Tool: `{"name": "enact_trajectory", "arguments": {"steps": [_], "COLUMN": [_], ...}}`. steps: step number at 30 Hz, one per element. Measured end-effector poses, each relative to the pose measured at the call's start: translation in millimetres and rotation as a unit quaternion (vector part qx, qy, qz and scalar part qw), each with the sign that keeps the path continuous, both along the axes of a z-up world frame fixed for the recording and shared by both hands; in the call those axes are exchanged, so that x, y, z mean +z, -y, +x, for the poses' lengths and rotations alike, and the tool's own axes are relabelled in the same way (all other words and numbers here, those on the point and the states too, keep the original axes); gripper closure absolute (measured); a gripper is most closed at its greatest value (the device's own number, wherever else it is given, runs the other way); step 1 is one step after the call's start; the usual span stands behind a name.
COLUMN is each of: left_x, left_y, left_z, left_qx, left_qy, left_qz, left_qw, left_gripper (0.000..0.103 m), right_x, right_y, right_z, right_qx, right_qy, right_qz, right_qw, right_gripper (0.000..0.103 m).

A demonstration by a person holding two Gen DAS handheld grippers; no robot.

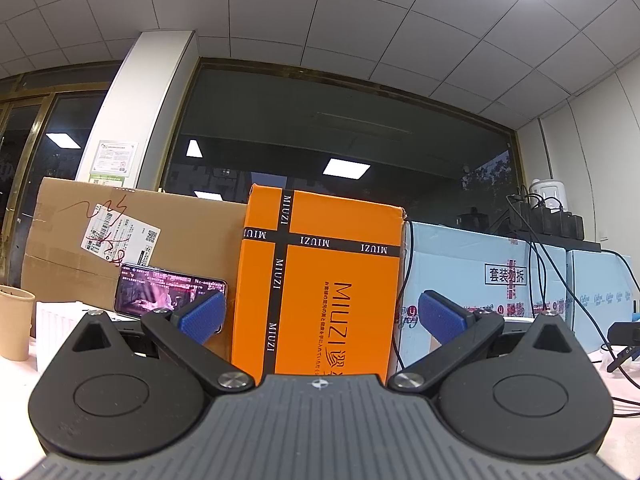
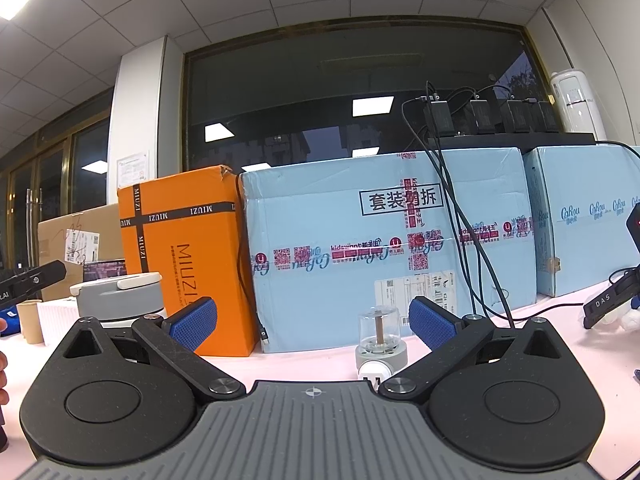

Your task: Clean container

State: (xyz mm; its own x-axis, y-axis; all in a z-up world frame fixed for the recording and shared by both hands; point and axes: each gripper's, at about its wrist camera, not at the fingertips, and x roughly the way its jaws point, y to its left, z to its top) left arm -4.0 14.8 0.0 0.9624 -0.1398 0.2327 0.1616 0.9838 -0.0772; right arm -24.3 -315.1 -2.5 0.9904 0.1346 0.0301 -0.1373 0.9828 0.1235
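Boxes wall off the back of a pale pink table (image 2: 312,364) under office ceiling tiles and a dark window: a brown carton (image 1: 132,240) at left of the left wrist view, an orange MIUZI box (image 1: 320,280) at centre, pale blue cartons (image 2: 384,248) to the right.

I am holding both tools low over the table. My left gripper (image 1: 320,316) stands wide apart with nothing between its blue pads (image 1: 202,314), facing the orange box. My right gripper (image 2: 314,322) is equally spread and empty.

What I take to be the container, a grey tub with a white lid (image 2: 120,294), sits at middle left of the right wrist view, just beside the orange box and behind a ribbed white object (image 2: 58,318) and a paper cup (image 2: 32,320). It is not visible in the left wrist view.

Risks, as I judge them: a small glass-domed device (image 2: 378,340) stands near my right gripper's lower centre and could tip if I sweep left carelessly. Black cables (image 2: 464,220) trail down the blue carton and could snag a finger. A phone (image 1: 170,294) leans against the brown carton and could slide if bumped.

Open table lies mainly in the foreground; the boxes close off the far edge, and clutter crowds the tub's left side.
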Motion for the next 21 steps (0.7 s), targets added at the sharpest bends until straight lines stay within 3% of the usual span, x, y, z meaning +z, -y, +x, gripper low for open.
{"name": "enact_trajectory", "arguments": {"steps": [21], "left_x": [0.6], "left_y": [0.4], "left_z": [-0.2], "left_qx": [0.005], "left_qy": [-0.003], "left_qz": [0.0], "left_qw": [1.0], "left_gripper": [0.0], "right_x": [-0.3], "right_y": [-0.4], "right_z": [3.7], "right_qx": [-0.001], "right_qy": [-0.004], "right_qz": [0.006], "right_qw": [1.0], "right_gripper": [0.0]}}
